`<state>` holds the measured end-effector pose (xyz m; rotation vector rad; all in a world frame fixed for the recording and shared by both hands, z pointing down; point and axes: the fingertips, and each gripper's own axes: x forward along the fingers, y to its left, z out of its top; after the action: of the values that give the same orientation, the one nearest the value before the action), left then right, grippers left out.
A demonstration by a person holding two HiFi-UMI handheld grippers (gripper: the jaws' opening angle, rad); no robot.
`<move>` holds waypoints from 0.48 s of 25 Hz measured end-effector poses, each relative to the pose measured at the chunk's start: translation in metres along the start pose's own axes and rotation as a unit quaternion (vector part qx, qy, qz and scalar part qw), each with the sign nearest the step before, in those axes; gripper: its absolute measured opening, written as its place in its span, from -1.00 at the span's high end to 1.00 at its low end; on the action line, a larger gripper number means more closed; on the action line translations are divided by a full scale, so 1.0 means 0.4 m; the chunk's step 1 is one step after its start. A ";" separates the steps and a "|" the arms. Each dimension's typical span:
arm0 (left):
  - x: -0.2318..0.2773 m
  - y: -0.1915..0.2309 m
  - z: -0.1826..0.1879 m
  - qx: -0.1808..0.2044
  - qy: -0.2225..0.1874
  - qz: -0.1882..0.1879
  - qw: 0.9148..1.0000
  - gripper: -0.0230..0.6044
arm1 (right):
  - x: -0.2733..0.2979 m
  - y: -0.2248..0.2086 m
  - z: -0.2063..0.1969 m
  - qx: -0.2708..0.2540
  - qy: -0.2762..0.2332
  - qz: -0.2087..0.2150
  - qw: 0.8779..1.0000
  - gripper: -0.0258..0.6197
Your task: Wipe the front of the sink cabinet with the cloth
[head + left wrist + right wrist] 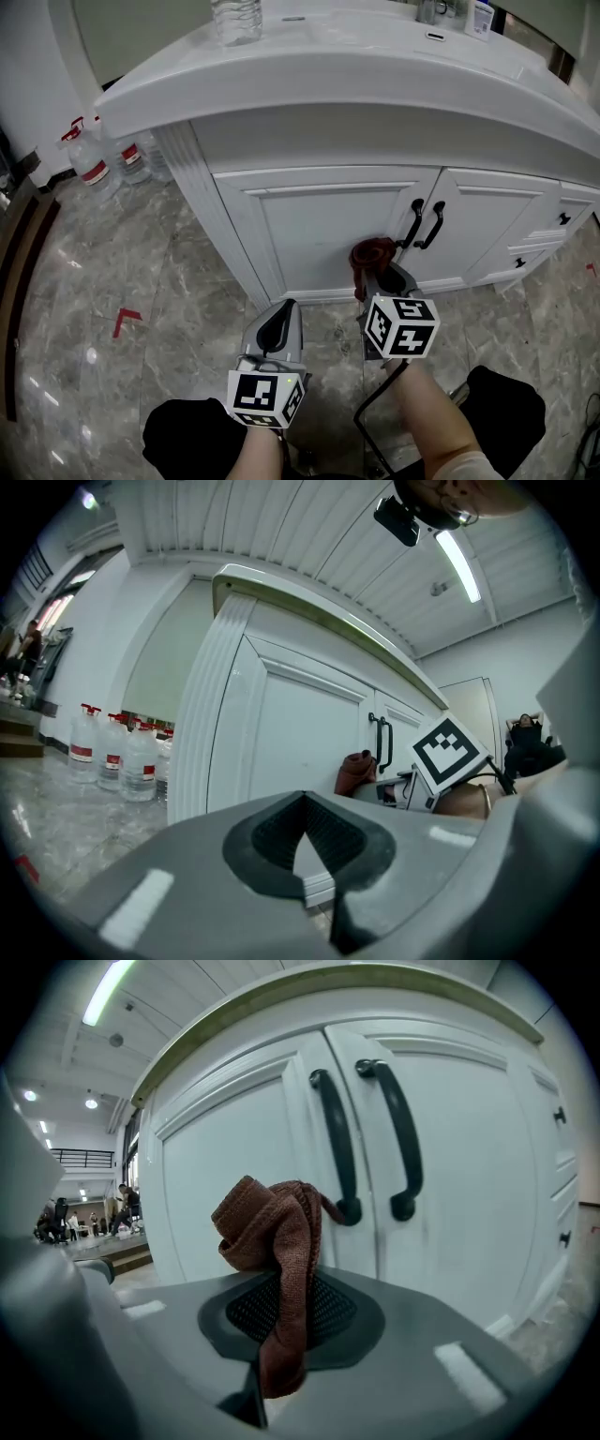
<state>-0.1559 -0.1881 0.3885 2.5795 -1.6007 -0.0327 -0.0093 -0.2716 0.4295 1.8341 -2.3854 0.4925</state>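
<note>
A white sink cabinet point(328, 220) stands before me, with two doors and two black handles point(424, 223). My right gripper point(373, 277) is shut on a bunched reddish-brown cloth point(370, 258), held close to the left door's lower part, just left of the handles. In the right gripper view the cloth point(277, 1241) sticks up between the jaws in front of the door point(234, 1185), and I cannot tell whether it touches. My left gripper point(279, 323) hangs lower left, shut and holding nothing, short of the cabinet's fluted corner post point(211, 742).
Several water bottles point(98, 169) stand on the marble floor point(122, 281) at the left of the cabinet. Small drawers with black knobs point(562, 218) lie at the cabinet's right. A clear bottle point(236, 19) stands on the countertop. My knees point(506, 403) sit low in view.
</note>
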 end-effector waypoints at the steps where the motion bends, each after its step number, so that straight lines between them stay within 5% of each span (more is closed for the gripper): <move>1: 0.003 -0.010 -0.003 0.001 0.001 -0.002 1.000 0.93 | -0.008 -0.020 0.003 0.002 -0.002 -0.007 1.000 0.67; 12: 0.005 -0.018 -0.028 0.002 0.014 0.004 1.000 0.93 | -0.057 -0.086 -0.005 0.004 0.000 -0.045 0.999 0.67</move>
<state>-0.1477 -0.1858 0.3988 2.5664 -1.6028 0.0068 0.0294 -0.2575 0.4319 1.9354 -2.2906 0.4933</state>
